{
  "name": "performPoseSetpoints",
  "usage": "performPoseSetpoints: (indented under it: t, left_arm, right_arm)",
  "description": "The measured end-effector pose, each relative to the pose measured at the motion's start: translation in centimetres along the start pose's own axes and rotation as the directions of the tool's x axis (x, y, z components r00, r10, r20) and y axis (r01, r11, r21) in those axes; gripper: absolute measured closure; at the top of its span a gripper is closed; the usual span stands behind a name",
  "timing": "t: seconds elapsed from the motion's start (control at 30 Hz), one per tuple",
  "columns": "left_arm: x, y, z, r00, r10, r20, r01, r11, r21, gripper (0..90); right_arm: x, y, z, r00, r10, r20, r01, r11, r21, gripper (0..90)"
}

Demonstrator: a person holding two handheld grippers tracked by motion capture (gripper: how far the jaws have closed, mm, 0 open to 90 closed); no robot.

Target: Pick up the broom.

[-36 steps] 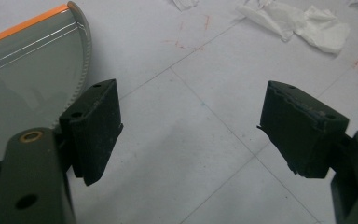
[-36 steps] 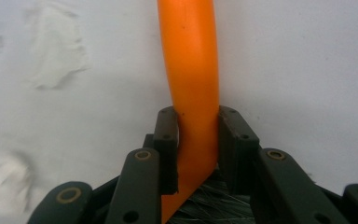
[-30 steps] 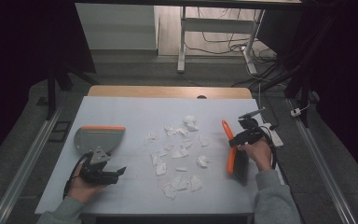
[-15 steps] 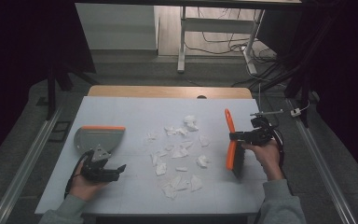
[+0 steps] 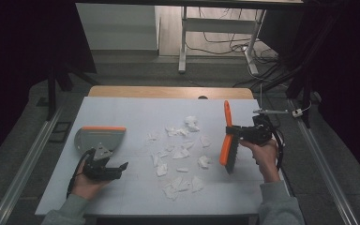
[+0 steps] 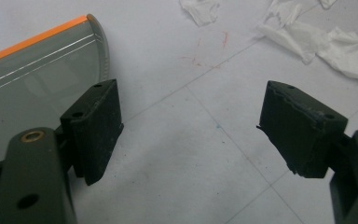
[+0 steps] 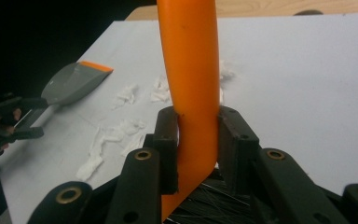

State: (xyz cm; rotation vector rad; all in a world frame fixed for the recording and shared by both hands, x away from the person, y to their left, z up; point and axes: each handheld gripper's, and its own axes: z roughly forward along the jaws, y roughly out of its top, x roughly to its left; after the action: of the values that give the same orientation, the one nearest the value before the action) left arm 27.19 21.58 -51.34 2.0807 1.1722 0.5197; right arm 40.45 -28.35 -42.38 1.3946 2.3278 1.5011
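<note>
An orange hand brush [image 5: 226,140] with dark bristles is held off the table at the right, its handle pointing away from the person. My right gripper [image 5: 236,132] is shut on the brush handle [image 7: 191,84], the two pads [image 7: 168,140] pressing its sides. A grey dustpan [image 5: 98,138] with an orange edge lies at the table's left. My left gripper [image 5: 117,167] rests low just in front of the dustpan [image 6: 32,79], jaws wide open over bare table. Several torn white paper scraps [image 5: 178,152] lie scattered in the middle, between the dustpan and the brush.
The white table top [image 5: 136,112] has a wooden strip along its far edge. Metal rails run along the floor on both sides. A desk frame and cables [image 5: 225,37] stand beyond the table in the dark room.
The right hand has lifted the brush off the table and tilted it more upright, shifting slightly to the right. The left hand and gripper have stayed where they were.
</note>
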Motion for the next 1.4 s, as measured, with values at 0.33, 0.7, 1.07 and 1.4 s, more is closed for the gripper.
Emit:
performPoseSetpoints:
  t: [0.33, 0.7, 1.07, 1.4]
  left_arm:
    - [-0.7, 0.9, -0.1, 0.9997, 0.017, 0.017, -0.016, 0.9996, -0.023, 21.9]
    - [-2.6, 2.3, -0.1, 0.997, 0.065, 0.04, -0.063, 0.9969, -0.047, 21.9]
    - [-6.3, 6.1, 1.0, 0.9808, 0.139, 0.137, -0.125, 0.9863, -0.108, 22.0]
    - [-8.8, 7.8, 2.2, 0.9655, 0.188, 0.18, -0.168, 0.9784, -0.121, 22.1]
  right_arm:
    - [1.1, -0.1, 1.0, 0.9999, 0.009, 0.006, -0.009, 0.998, -0.07, 70.3]
    - [3.6, 0.4, 0.9, 0.9999, -0.009, -0.007, 0.007, 0.982, -0.189, 70.3]
    - [6.3, 0.5, 2.1, 0.9984, -0.038, -0.042, 0.026, 0.966, -0.257, 70.3]
    - [7.5, 0.4, 3.7, 0.9984, -0.041, -0.039, 0.029, 0.964, -0.263, 70.3]
